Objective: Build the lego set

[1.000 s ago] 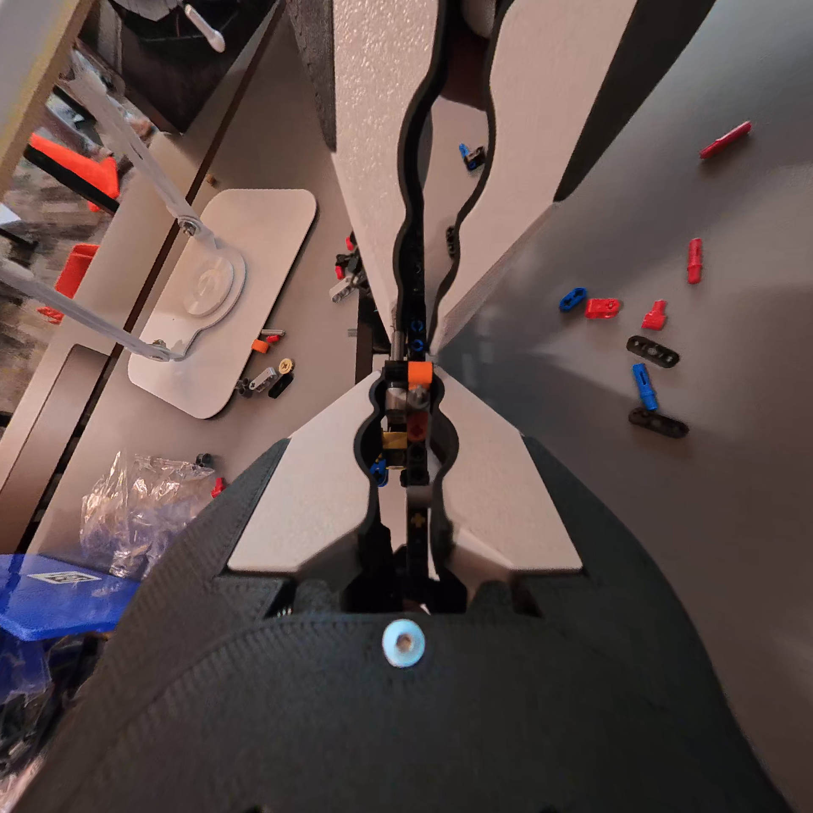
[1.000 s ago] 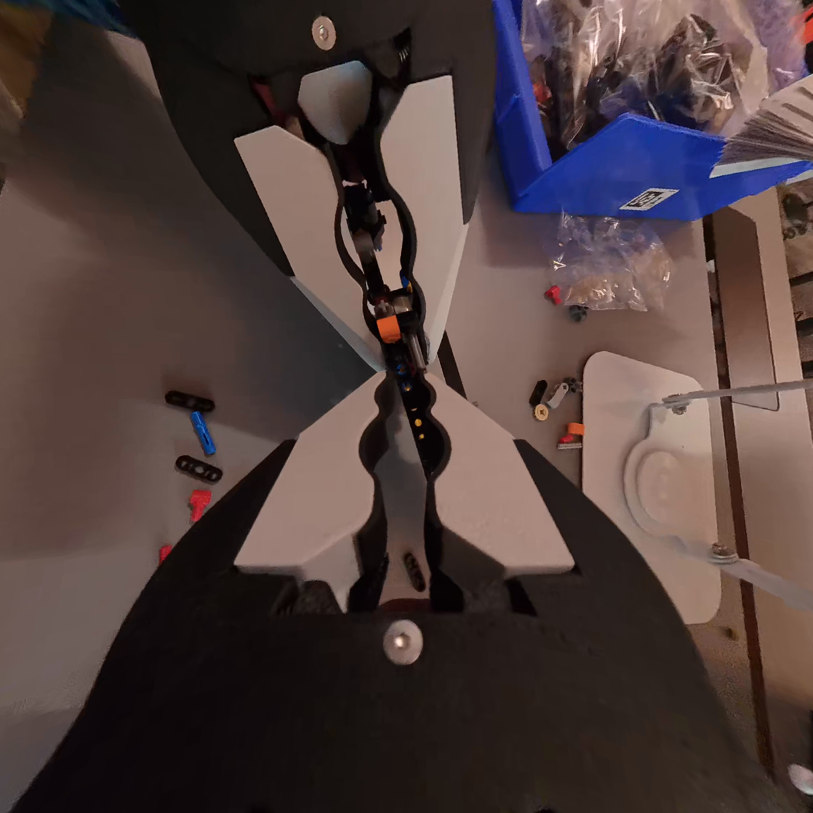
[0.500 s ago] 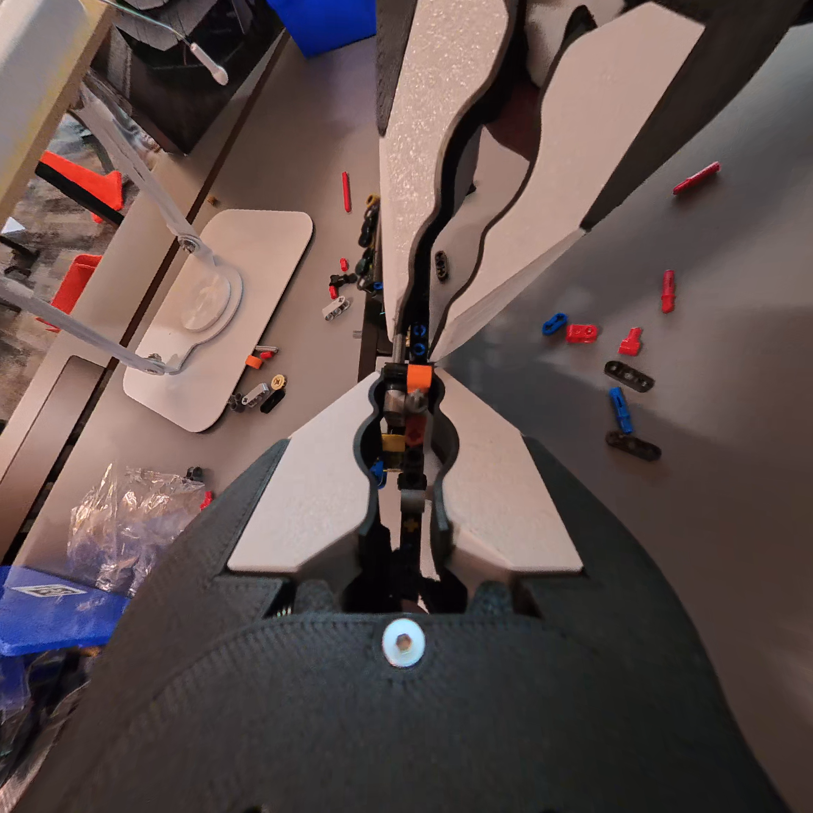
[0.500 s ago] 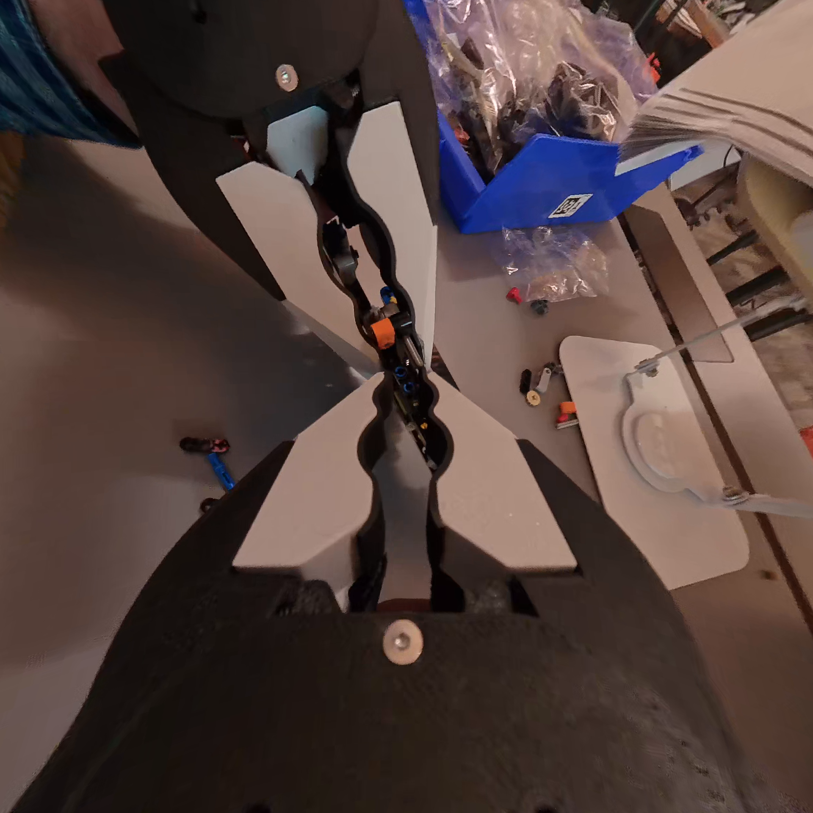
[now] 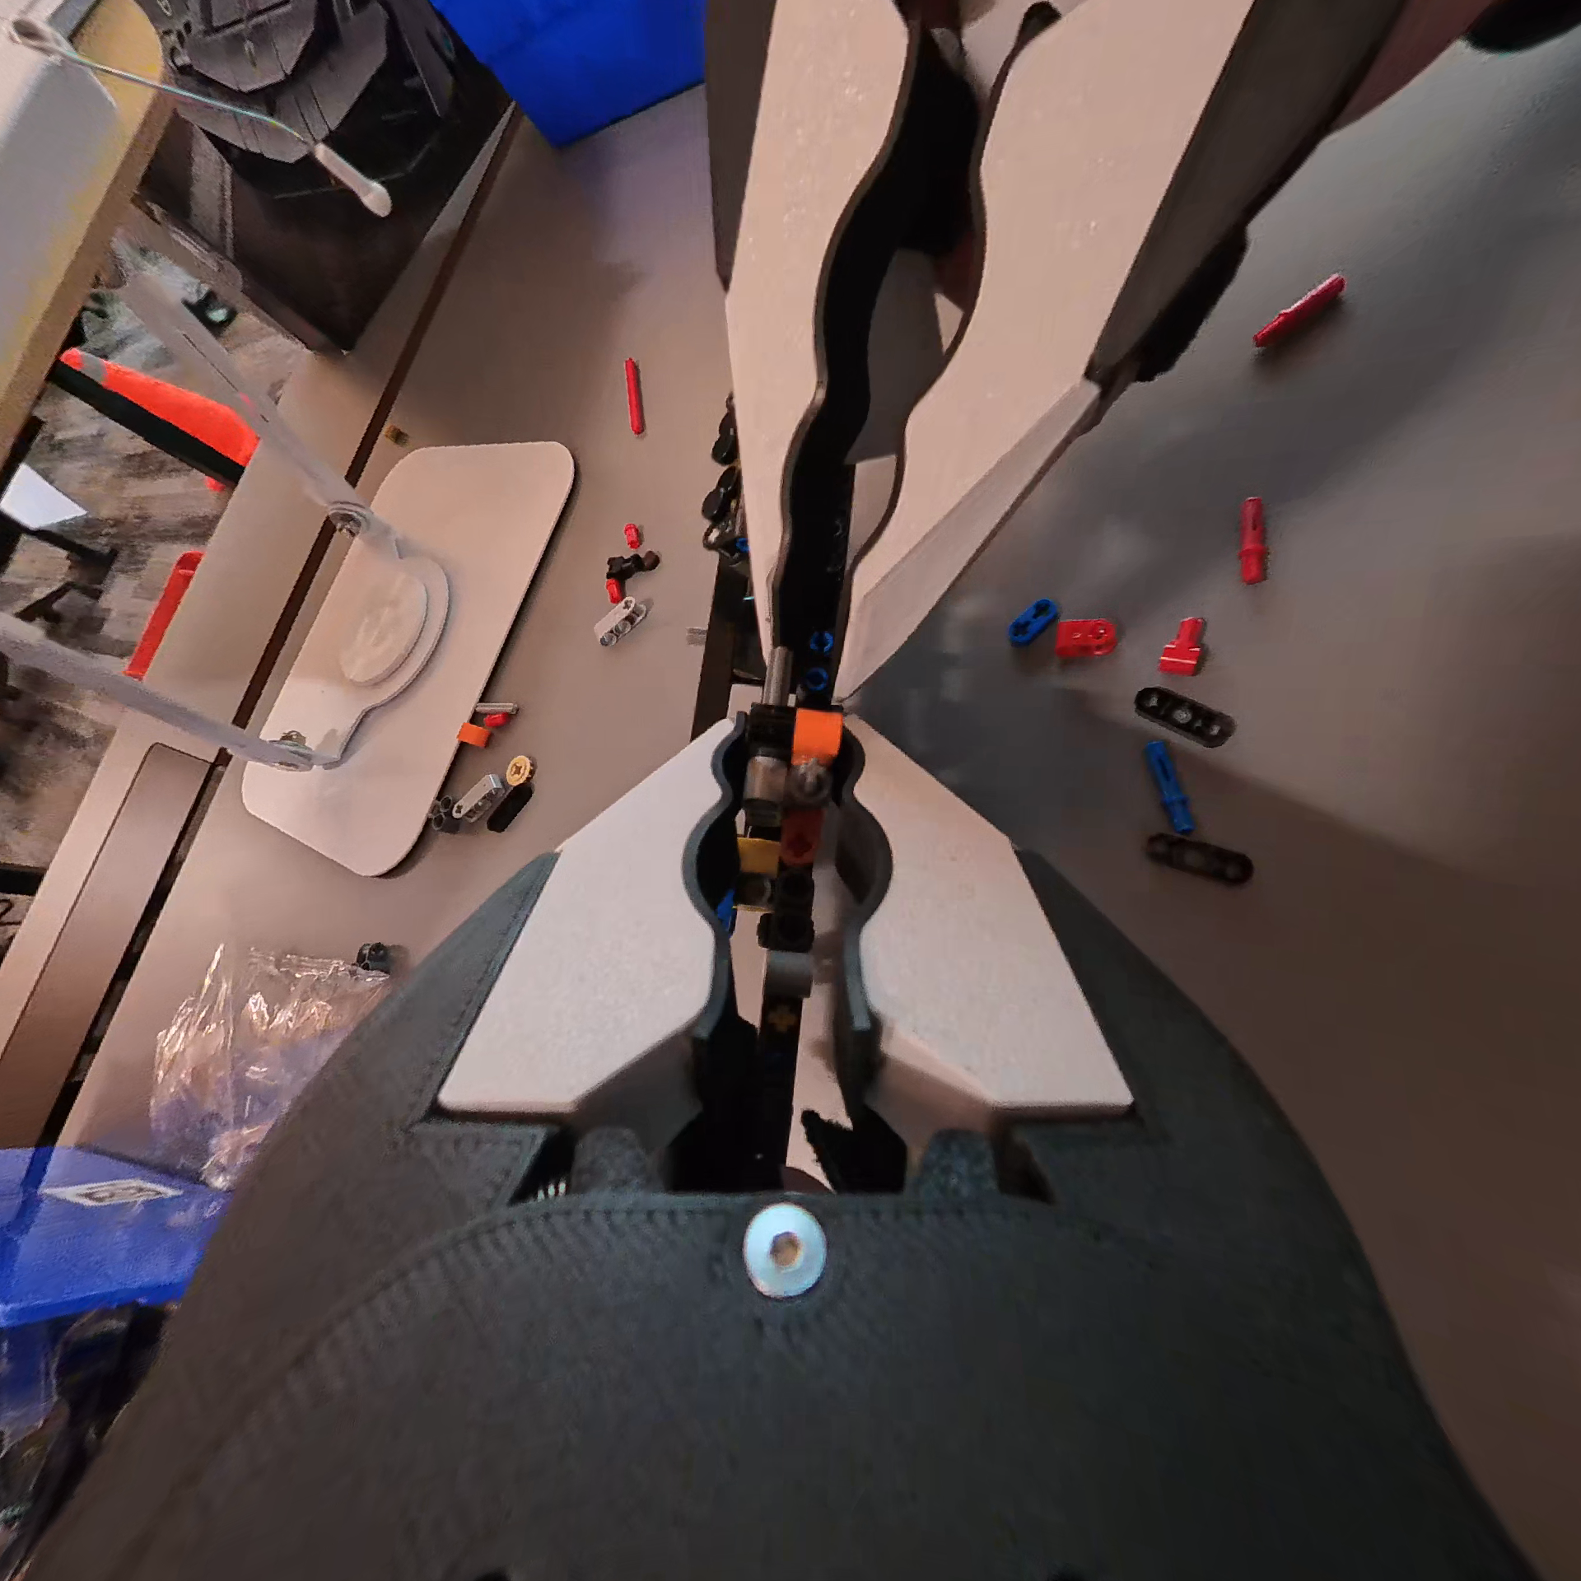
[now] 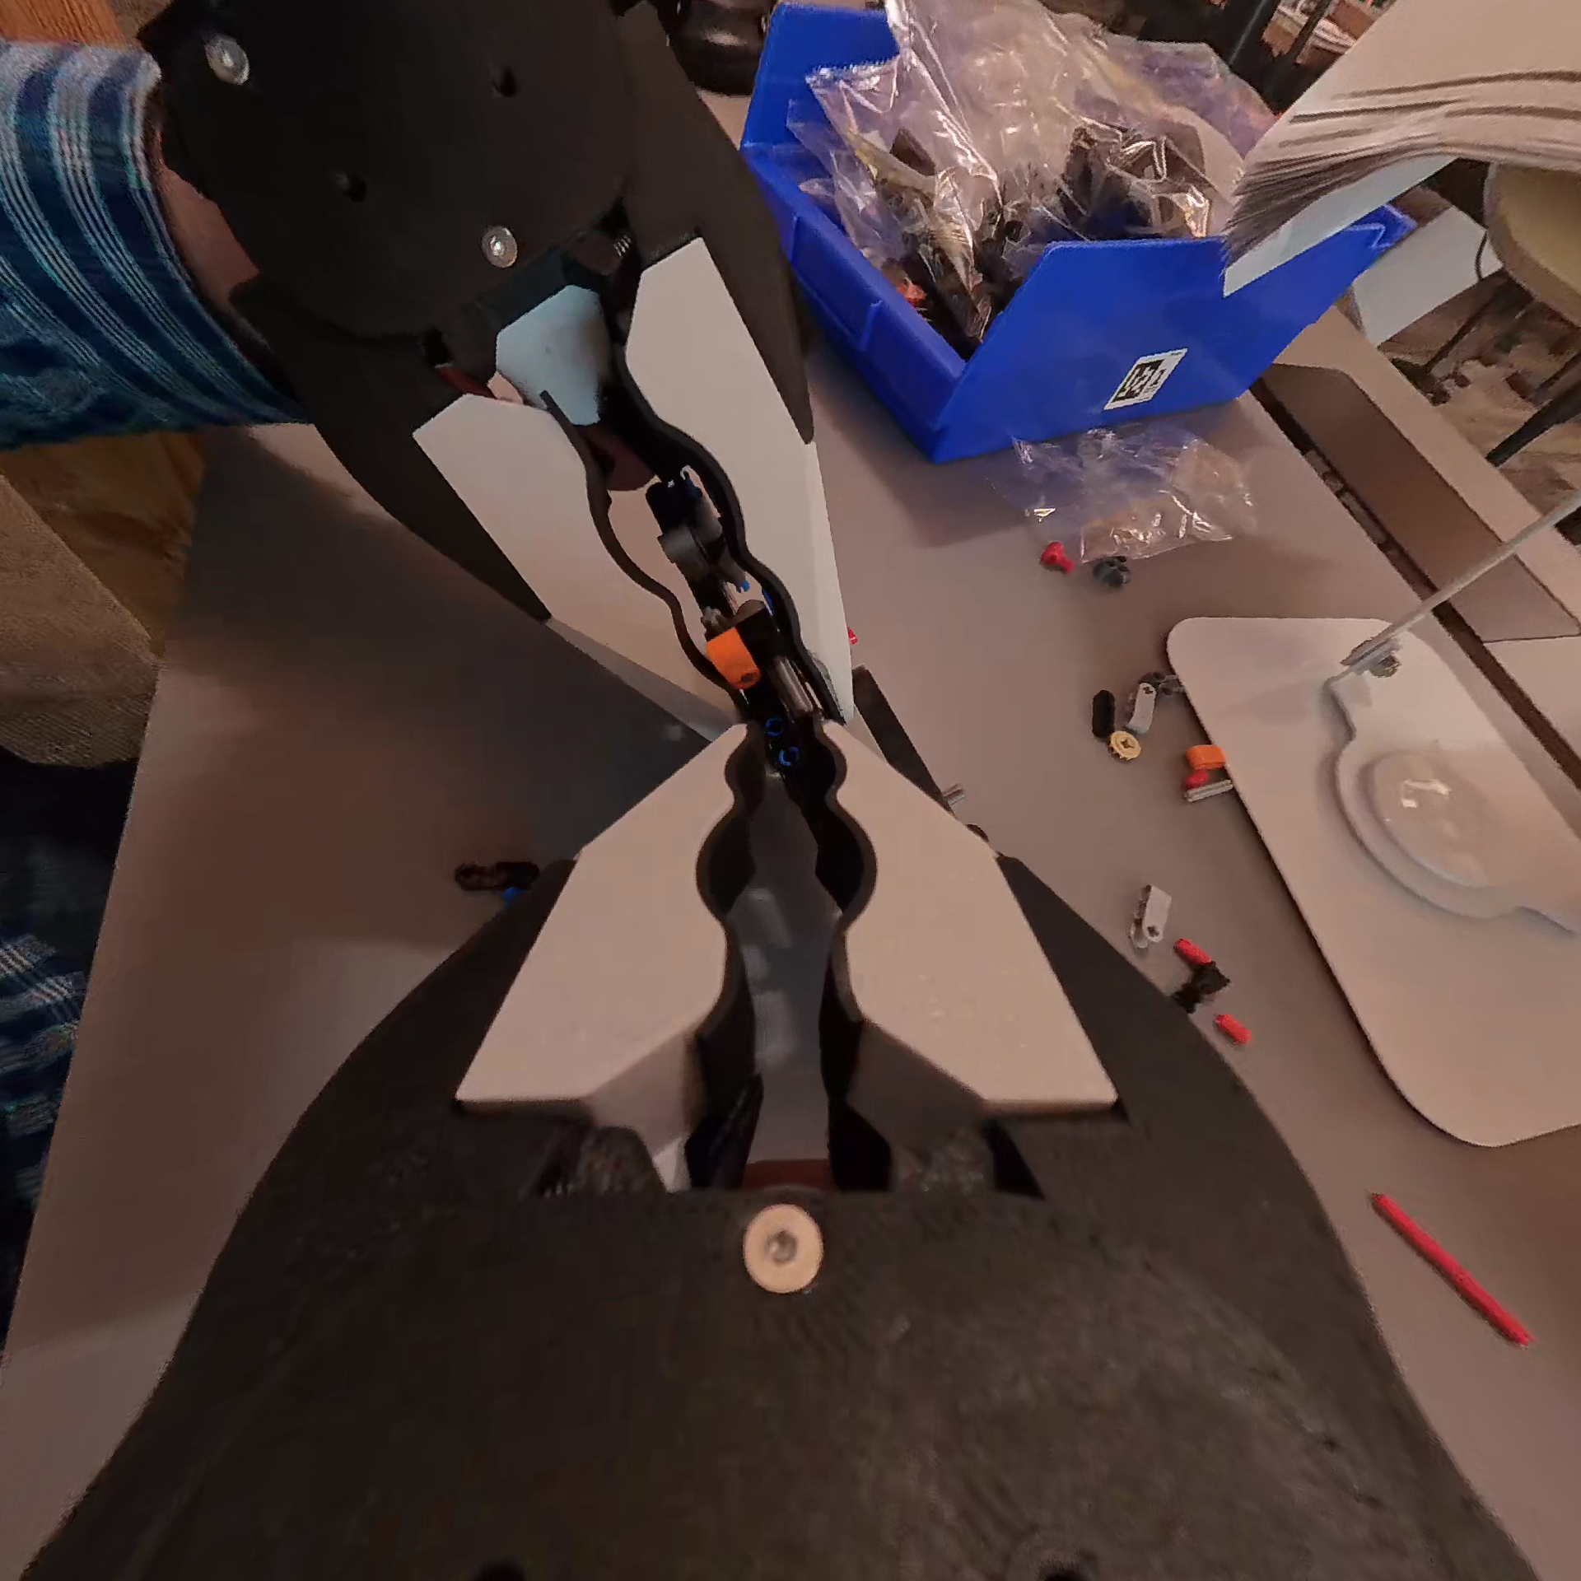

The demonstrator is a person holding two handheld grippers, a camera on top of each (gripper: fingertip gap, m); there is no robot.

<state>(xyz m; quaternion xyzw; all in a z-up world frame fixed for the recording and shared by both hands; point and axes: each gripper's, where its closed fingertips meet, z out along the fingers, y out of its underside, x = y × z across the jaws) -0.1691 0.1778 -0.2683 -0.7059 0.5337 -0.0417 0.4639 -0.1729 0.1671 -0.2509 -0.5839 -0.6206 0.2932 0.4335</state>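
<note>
My left gripper (image 5: 791, 727) is shut on a small lego assembly (image 5: 783, 821) of orange, grey, red, yellow and black parts. My right gripper (image 6: 783, 734) is shut on a long black beam (image 6: 804, 796) with blue pins. The two grippers meet tip to tip above the grey table (image 5: 1283, 1027). The beam (image 5: 821, 530) touches the orange end of the assembly (image 6: 731, 659). I cannot tell whether the two are joined. Loose red, blue and black pieces (image 5: 1181, 650) lie on the table to the right in the left wrist view.
A blue bin (image 6: 1069, 359) of bagged parts and a clear plastic bag (image 6: 1121, 496) are at the table's far side. A white stand base (image 6: 1369, 898) has small parts (image 6: 1121, 727) beside it. A red axle (image 6: 1450, 1266) lies nearby. A person's striped sleeve (image 6: 77, 257) is behind the left gripper. The grippers are tip to tip, or close to it.
Both grippers have tilted and lifted together, staying tip to tip. More of the far table and the bin shows in both views. Both grips are unchanged.
</note>
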